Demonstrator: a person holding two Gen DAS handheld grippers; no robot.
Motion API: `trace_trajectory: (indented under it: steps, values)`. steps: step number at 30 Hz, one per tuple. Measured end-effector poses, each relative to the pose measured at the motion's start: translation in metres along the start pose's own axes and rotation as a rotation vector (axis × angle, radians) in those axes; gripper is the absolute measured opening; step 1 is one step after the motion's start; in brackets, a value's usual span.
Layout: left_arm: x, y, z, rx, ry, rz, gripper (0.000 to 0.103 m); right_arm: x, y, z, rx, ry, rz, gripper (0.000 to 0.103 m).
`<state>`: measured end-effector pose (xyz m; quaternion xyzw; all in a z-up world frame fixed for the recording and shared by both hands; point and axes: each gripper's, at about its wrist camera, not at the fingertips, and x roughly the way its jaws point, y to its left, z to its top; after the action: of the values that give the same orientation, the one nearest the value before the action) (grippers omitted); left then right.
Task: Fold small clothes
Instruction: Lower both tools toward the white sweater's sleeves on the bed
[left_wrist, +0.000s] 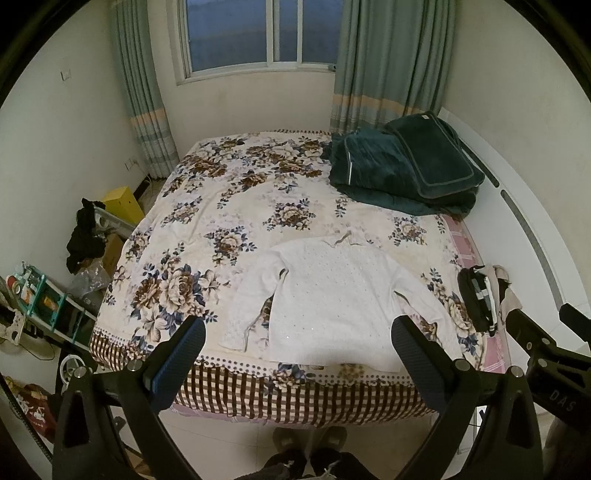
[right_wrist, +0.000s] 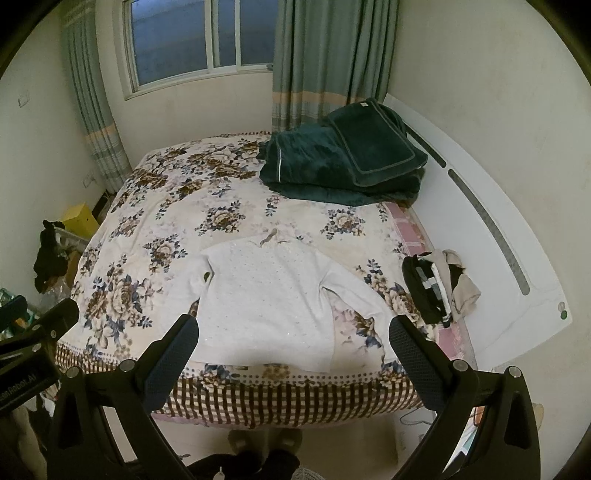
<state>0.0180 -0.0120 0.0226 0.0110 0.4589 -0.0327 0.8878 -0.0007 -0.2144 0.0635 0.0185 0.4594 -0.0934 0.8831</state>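
A small white long-sleeved sweater (left_wrist: 332, 299) lies flat on the floral bedsheet (left_wrist: 207, 206), hem toward the near bed edge, sleeves spread out. It also shows in the right wrist view (right_wrist: 269, 295). My left gripper (left_wrist: 298, 332) is open and empty, held above the near edge of the bed in front of the sweater's hem. My right gripper (right_wrist: 294, 330) is open and empty too, above the same edge. The right gripper's body shows at the right of the left wrist view (left_wrist: 543, 343).
A pile of dark green bedding (left_wrist: 402, 166) sits at the far right of the bed. A small heap of black, white and beige clothes (left_wrist: 484, 295) lies at the right edge. A white headboard (right_wrist: 498, 229) runs along the right. Clutter and a yellow box (left_wrist: 122, 203) stand on the left floor.
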Motion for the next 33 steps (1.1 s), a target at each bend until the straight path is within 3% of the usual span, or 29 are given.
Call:
trace_trajectory:
  steps: [7, 11, 16, 19, 23, 29, 33]
  values:
    - [0.015, 0.006, 0.010, 0.008, 0.008, -0.010, 0.103, 0.017, 0.004, 0.017, 0.067, 0.033, 0.001, 0.103]
    - [0.047, 0.011, 0.012, 0.006, -0.005, 0.015, 0.103, 0.076, -0.029, 0.009, 0.203, 0.101, -0.008, 0.103]
    - [0.123, 0.000, 0.011, 0.019, -0.009, 0.061, 0.103, 0.170, -0.096, -0.032, 0.387, 0.219, -0.085, 0.103]
    - [0.177, -0.012, 0.001, 0.038, -0.009, 0.085, 0.103, 0.243, -0.159, -0.067, 0.543, 0.324, -0.117, 0.103]
    - [0.267, -0.040, -0.013, 0.060, 0.077, 0.150, 0.103, 0.330, -0.248, -0.130, 0.738, 0.425, -0.165, 0.071]
    - [0.379, -0.072, -0.039, 0.074, 0.184, 0.223, 0.103, 0.464, -0.404, -0.251, 1.071, 0.480, -0.148, 0.072]
    - [0.459, -0.085, -0.066, 0.090, 0.274, 0.269, 0.103, 0.551, -0.456, -0.310, 1.255, 0.493, -0.083, 0.072]
